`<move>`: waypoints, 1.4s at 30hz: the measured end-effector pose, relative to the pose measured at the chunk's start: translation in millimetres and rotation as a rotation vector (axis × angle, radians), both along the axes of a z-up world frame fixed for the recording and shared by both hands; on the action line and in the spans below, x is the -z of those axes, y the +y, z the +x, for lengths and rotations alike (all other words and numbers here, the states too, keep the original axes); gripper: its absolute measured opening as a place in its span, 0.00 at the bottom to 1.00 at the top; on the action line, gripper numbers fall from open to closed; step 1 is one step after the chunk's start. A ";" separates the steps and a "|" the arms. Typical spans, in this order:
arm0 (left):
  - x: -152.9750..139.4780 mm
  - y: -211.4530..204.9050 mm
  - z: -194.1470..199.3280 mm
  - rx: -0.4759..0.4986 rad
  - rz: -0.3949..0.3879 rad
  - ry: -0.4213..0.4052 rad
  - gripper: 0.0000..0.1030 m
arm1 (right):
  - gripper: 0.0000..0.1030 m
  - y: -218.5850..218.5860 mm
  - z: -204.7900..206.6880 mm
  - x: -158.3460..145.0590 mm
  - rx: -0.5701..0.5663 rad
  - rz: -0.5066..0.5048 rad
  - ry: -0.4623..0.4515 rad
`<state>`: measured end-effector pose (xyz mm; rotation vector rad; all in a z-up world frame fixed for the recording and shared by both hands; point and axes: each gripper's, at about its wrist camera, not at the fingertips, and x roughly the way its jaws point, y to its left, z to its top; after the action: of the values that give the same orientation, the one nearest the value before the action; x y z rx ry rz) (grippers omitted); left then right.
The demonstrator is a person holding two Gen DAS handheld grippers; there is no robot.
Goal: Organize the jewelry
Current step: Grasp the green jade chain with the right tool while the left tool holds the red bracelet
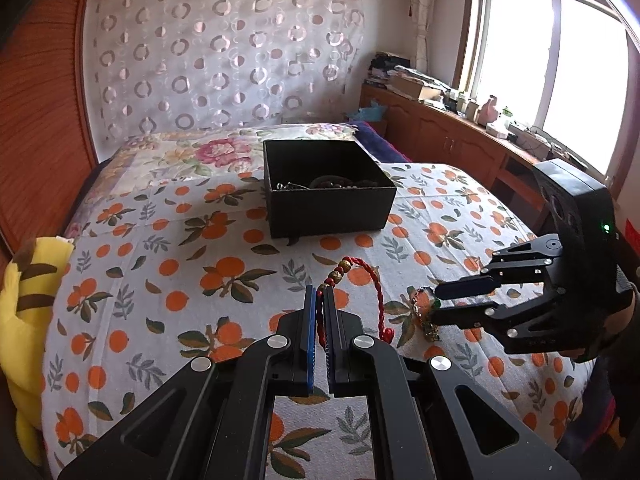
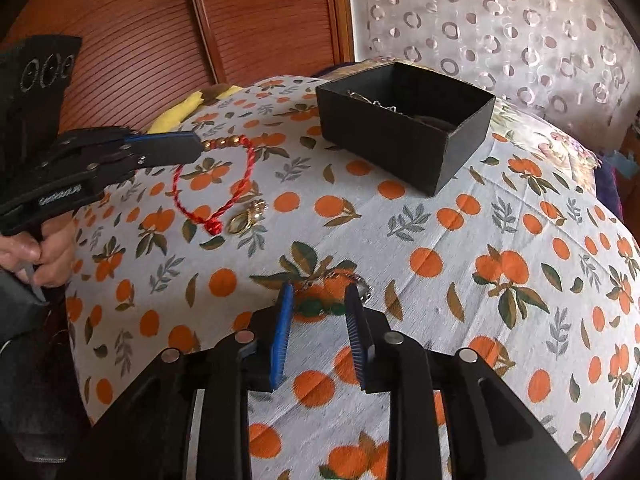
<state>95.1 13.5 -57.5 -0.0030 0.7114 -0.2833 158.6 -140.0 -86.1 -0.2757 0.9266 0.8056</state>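
My left gripper [image 1: 319, 294] is shut on a red braided cord bracelet [image 1: 377, 292] with gold beads; its loop hangs down to the orange-print bedspread [image 1: 168, 240]. In the right wrist view, the left gripper [image 2: 196, 147] pinches the red bracelet [image 2: 240, 184] by its beaded end. My right gripper [image 2: 319, 292] stands open low over the bed, with a gold chain with green stones [image 2: 320, 307] lying between its fingers, untouched. A gold pendant [image 2: 246, 216] lies by the bracelet's knot. The open black box [image 1: 328, 200] holds several dark and chain pieces, and the right gripper [image 1: 436, 303] is in front of it to the right.
A yellow plush toy [image 1: 24, 312] lies at the bed's left edge by the wooden headboard [image 1: 40, 120]. Wooden cabinets [image 1: 440, 132] with clutter run under the window on the right. A person's hand [image 2: 44, 252] grips the left tool's handle.
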 end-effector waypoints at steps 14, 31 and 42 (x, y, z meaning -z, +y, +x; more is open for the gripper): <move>1.7 -0.6 0.6 -0.001 -0.006 0.003 0.03 | 0.38 12.1 -7.5 3.3 -0.002 -0.081 -0.038; 3.3 -0.4 0.1 -0.001 -0.004 0.006 0.03 | 0.38 24.9 12.1 6.9 0.179 -0.031 -0.042; 3.8 -0.5 -0.2 -0.002 -0.007 0.003 0.03 | 0.00 20.1 28.9 7.4 0.209 -0.033 -0.041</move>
<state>94.9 13.1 -61.3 -0.0105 0.7137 -0.2840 187.5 -119.9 -93.5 -0.2192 0.9143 0.5909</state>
